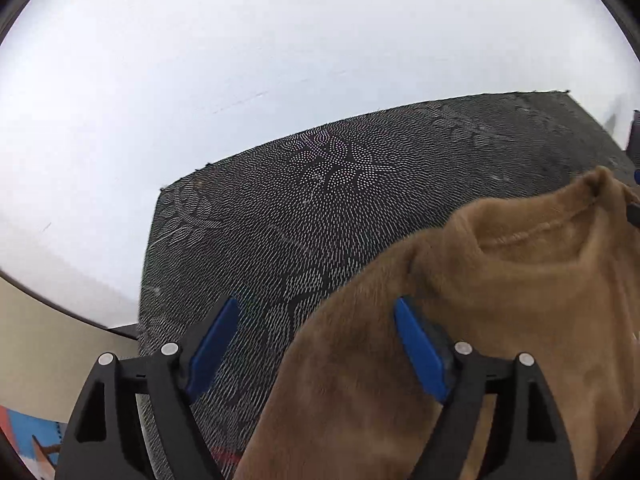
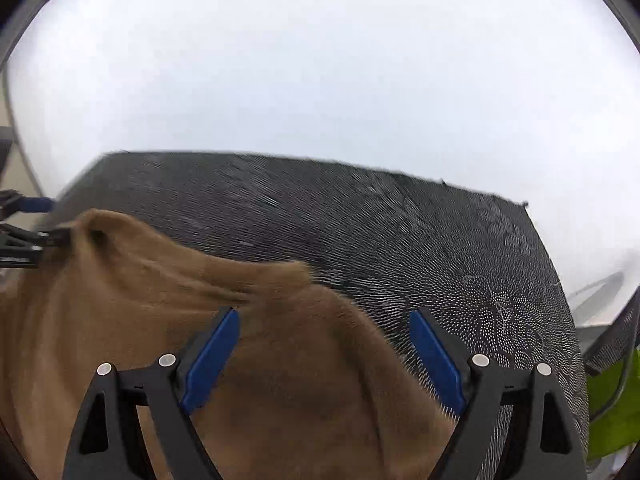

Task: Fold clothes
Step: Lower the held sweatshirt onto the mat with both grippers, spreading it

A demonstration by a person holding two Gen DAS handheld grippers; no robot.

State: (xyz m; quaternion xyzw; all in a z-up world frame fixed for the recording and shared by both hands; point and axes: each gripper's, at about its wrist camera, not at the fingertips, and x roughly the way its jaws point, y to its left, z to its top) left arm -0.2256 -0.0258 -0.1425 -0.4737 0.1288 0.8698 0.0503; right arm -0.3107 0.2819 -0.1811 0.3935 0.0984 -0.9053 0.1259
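Your left gripper [image 1: 316, 312] and right gripper [image 2: 324, 320] are both spread wide, pinching nothing. The brown garment [image 1: 460, 300] lies bunched on the dark patterned mat [image 1: 260, 220]. Only the right view shows something green [image 2: 608, 412] at the mat's edge.

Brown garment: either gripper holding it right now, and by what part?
Neither. Left gripper and right gripper both stand open above the brown garment; cloth lies between the fingers, but nothing is pinched.
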